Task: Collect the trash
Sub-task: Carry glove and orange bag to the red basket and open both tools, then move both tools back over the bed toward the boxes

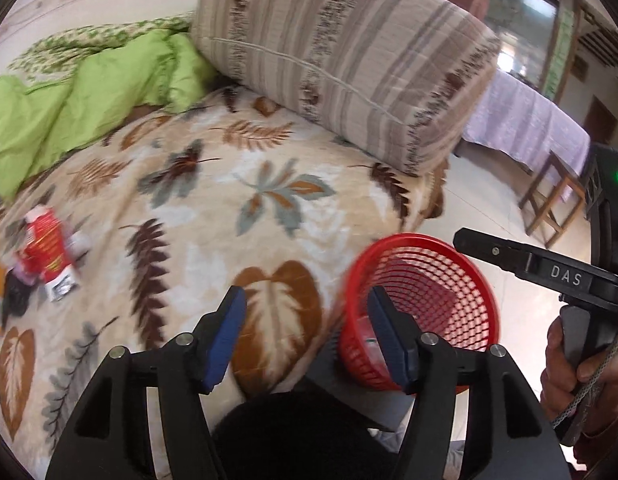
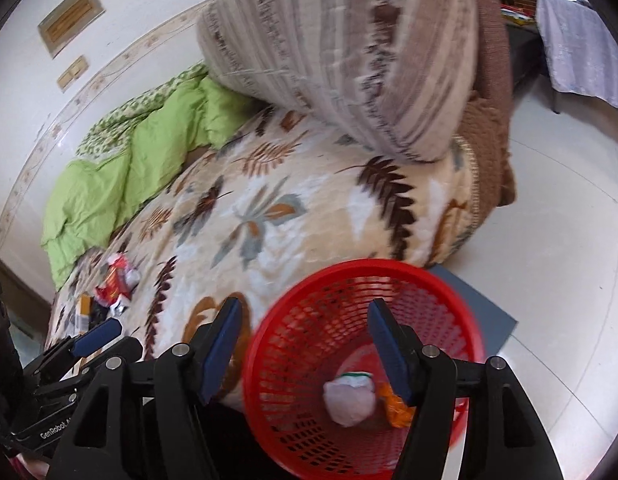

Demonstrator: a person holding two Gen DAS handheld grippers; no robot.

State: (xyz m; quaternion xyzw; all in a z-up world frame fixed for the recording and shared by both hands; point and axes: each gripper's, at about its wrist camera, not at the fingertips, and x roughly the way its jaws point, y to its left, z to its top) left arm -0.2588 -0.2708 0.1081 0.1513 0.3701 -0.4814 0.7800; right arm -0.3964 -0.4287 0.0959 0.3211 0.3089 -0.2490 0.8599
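A red mesh basket [image 2: 309,344] stands on the floor beside the bed; it holds a white crumpled wad [image 2: 349,398] and an orange wrapper [image 2: 397,404]. The basket also shows in the left wrist view [image 1: 441,292]. A pile of trash with a red packet [image 1: 47,250] lies on the leaf-print blanket [image 1: 245,208] at the left; it also shows in the right wrist view [image 2: 115,280]. My left gripper [image 1: 305,338] is open and empty above the bed edge. My right gripper [image 2: 303,350] is open and empty above the basket.
A large striped cushion [image 1: 341,56] lies at the far end of the bed. A green quilt [image 1: 89,92] is bunched along the wall. A grey mat [image 2: 485,312] lies on the tiled floor under the basket. A wooden stool [image 1: 557,200] stands at the right.
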